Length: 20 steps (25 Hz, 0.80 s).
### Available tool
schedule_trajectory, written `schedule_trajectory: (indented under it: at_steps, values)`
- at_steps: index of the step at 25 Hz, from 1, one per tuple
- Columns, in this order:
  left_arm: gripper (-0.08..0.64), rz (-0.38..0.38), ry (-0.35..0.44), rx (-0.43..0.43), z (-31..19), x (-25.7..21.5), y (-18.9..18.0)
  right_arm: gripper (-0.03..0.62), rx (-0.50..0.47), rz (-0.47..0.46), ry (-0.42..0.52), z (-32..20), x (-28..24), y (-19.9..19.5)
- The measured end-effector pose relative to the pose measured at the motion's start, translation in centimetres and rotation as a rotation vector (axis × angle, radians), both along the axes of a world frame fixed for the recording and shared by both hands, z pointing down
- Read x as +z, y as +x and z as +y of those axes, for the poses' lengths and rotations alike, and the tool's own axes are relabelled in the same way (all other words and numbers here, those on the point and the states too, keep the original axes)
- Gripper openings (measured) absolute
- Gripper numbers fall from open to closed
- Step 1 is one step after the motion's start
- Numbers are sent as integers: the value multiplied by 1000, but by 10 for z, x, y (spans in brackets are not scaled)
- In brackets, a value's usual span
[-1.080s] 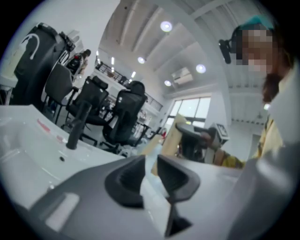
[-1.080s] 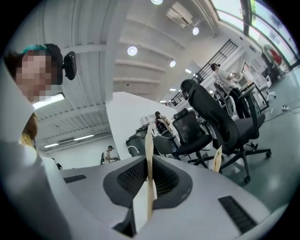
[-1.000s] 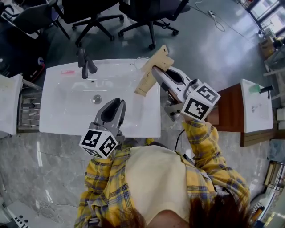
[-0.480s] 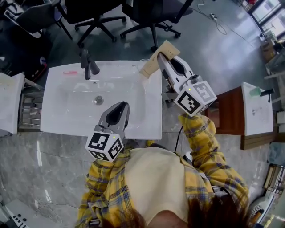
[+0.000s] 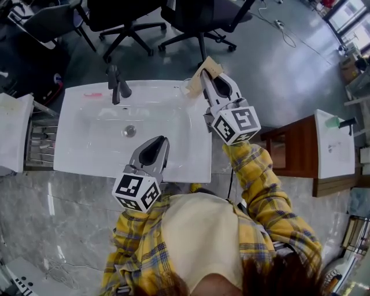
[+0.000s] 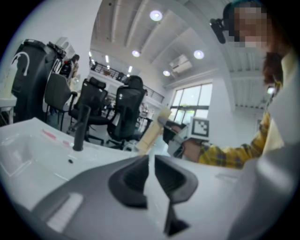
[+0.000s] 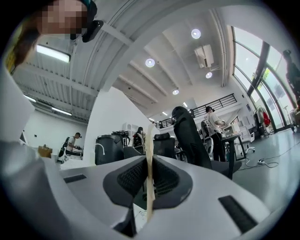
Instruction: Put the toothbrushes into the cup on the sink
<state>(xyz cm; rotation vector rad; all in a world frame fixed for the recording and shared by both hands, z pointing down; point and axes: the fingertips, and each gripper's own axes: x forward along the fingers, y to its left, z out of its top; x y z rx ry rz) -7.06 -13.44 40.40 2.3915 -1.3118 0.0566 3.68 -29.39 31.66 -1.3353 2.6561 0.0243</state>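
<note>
My right gripper is shut on a flat tan toothbrush pack, which it holds over the back right corner of the white sink. A faint clear cup seems to stand just under the pack's lower end. In the right gripper view the pack shows edge-on, pinched between the pads. A pink toothbrush lies on the sink's back left ledge. My left gripper hovers over the sink's front rim, shut and empty; its view shows the right gripper with the pack ahead.
A dark faucet stands at the sink's back edge, the drain in the basin. Office chairs stand behind the sink. A brown cabinet and another white basin are at right.
The right gripper has carried the pack left and back toward the sink's far right corner, rolling so the pack looks shorter. The left gripper has hardly moved.
</note>
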Motion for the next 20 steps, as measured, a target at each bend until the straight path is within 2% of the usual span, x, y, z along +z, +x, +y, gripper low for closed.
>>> schedule_trajectory:
  at_steps: [13,20]
  values:
    - [38,-8,-26,22,3,8,3,32,0,66,-95,-5,47,-12]
    - [38,-14,-36,33,3,11,4,32,-39,130,-158,-6,64,-20]
